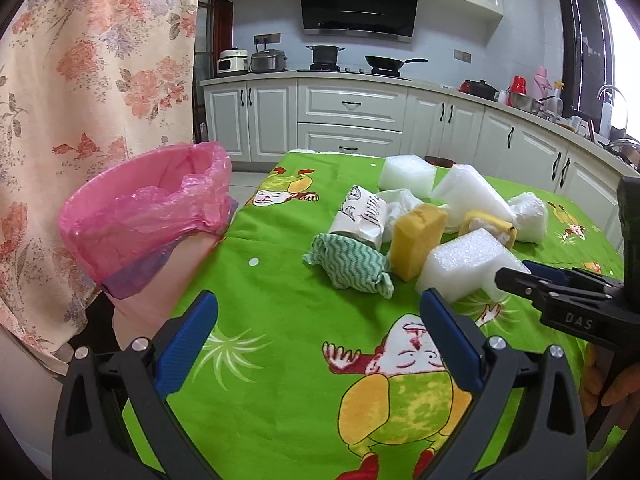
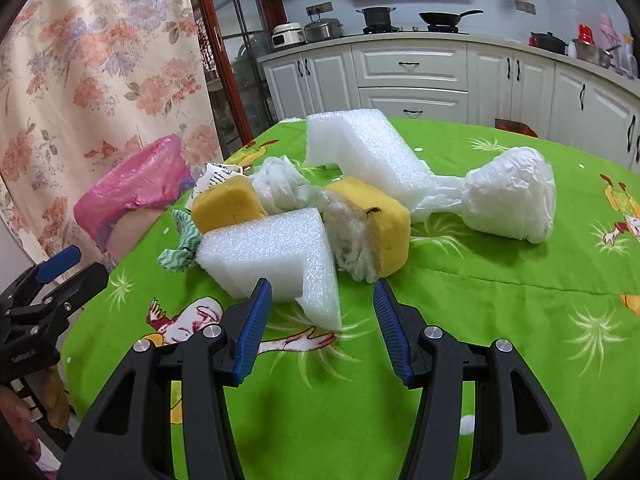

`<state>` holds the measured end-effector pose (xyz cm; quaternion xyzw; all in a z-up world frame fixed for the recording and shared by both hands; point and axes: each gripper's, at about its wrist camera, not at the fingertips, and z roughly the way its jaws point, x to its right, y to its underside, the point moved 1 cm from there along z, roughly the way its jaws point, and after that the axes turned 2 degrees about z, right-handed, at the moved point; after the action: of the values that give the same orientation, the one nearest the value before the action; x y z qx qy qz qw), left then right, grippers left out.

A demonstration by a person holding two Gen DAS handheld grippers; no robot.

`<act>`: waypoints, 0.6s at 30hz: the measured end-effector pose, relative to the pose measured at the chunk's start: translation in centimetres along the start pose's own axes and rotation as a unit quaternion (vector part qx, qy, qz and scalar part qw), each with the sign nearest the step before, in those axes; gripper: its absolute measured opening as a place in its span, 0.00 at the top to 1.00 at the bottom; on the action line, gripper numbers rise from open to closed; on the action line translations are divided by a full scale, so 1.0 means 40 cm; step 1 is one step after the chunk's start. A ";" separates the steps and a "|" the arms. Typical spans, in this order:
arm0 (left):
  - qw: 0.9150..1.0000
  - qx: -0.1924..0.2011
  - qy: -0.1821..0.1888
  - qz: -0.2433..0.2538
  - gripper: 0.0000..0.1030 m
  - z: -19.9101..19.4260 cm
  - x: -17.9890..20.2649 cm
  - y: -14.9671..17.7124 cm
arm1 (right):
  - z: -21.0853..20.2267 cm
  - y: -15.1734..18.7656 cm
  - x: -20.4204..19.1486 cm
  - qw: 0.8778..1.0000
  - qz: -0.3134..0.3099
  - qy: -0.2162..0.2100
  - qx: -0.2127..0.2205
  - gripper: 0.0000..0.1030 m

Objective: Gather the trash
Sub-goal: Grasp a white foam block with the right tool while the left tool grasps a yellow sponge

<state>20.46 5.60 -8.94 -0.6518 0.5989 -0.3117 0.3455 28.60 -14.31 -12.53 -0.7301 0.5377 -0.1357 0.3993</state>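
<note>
white kitchen cabinets (image 1: pixel 352 108), black range hood (image 1: pixel 358 6), floral curtain (image 1: pixel 92 60), bright window (image 1: pixel 616 52).

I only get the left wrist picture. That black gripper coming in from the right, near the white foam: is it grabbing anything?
Observer: No. In the right wrist view the right gripper is open, with a corner of the L-shaped foam block between its fingers, unpinched.
Operator: What is behind that foam?
Observer: A yellow sponge with a torn white face and a dark speck on top.
Operator: Is the white bundle on the far right loose paper?
Observer: It is a knotted white plastic bag, twisted at the neck.
</note>
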 end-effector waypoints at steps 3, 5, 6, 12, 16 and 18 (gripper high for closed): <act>1.000 0.000 0.002 -0.003 0.05 0.005 0.003 -0.002 | 0.011 -0.009 -0.008 1.000 -0.007 0.003 -0.002 0.55; 1.000 -0.001 0.006 -0.005 0.05 0.008 0.006 -0.006 | 0.018 -0.011 -0.007 1.000 -0.010 0.003 -0.007 0.58; 1.000 -0.002 0.009 -0.006 0.05 0.012 0.008 -0.009 | 0.022 -0.010 -0.008 1.000 -0.010 0.002 -0.010 0.62; 1.000 -0.009 0.019 0.001 0.06 0.041 0.032 -0.016 | 0.019 -0.008 -0.016 1.000 -0.025 -0.002 -0.011 0.85; 1.000 -0.014 0.027 -0.003 0.08 0.061 0.047 -0.020 | -0.010 -0.005 -0.021 0.999 -0.038 0.003 0.007 0.85; 0.999 -0.014 0.030 -0.003 0.09 0.070 0.056 -0.025 | -0.026 -0.003 -0.014 0.999 -0.034 0.007 0.015 0.85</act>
<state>23.53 3.64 -9.72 -0.6488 0.6112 -0.3235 0.3176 27.83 -14.25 -11.64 -0.7411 0.5130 -0.1620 0.4017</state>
